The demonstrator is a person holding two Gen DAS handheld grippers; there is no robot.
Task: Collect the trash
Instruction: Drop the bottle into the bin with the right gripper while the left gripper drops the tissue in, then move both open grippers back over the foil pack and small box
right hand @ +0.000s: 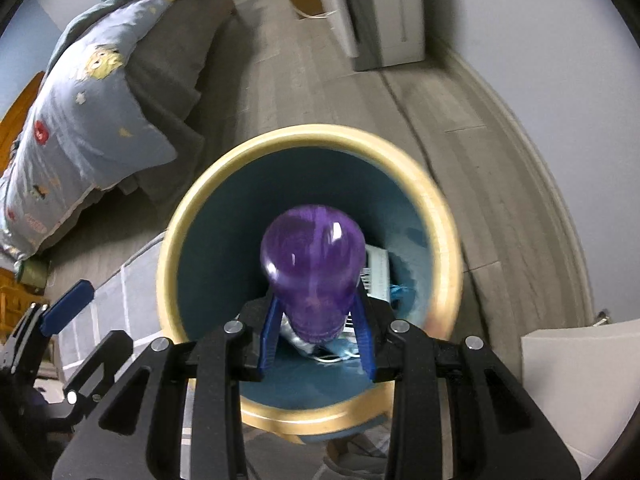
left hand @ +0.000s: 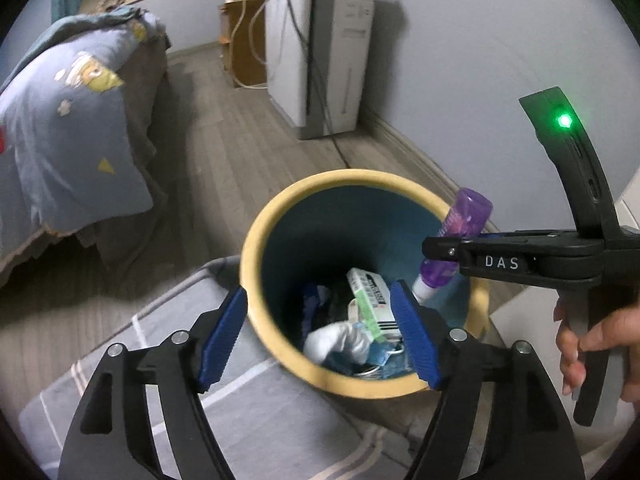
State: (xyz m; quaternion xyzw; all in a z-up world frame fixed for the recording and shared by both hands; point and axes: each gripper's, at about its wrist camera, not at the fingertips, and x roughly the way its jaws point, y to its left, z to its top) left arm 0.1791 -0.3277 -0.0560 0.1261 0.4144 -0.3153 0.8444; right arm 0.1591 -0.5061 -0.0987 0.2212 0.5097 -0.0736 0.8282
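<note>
Drop step: my right gripper [right hand: 318,334] grasping purple plastic bottle [right hand: 312,268] above yellow-rimmed round teal bin [right hand: 444,224]; left gripper [left hand: 320,336] spread, empty. Next: release bottle into bin.

Pale grey wall [left hand: 460,60] at the back and right, plain and bare. Grey wood-plank floor [left hand: 224,148] below, with a low skirting board [left hand: 404,140] along the wall. Bed [left hand: 152,80] on the left, covered in a blue quilt [left hand: 68,128] with small cartoon pictures. Tall white machine [left hand: 320,48] standing against the wall, with cords [left hand: 304,60] hanging down its side. Small brown wooden cabinet [left hand: 244,40] just beside it, in the corner. Grey checked mat [left hand: 256,412] on the floor up close. Soft, dim light all over.
</note>
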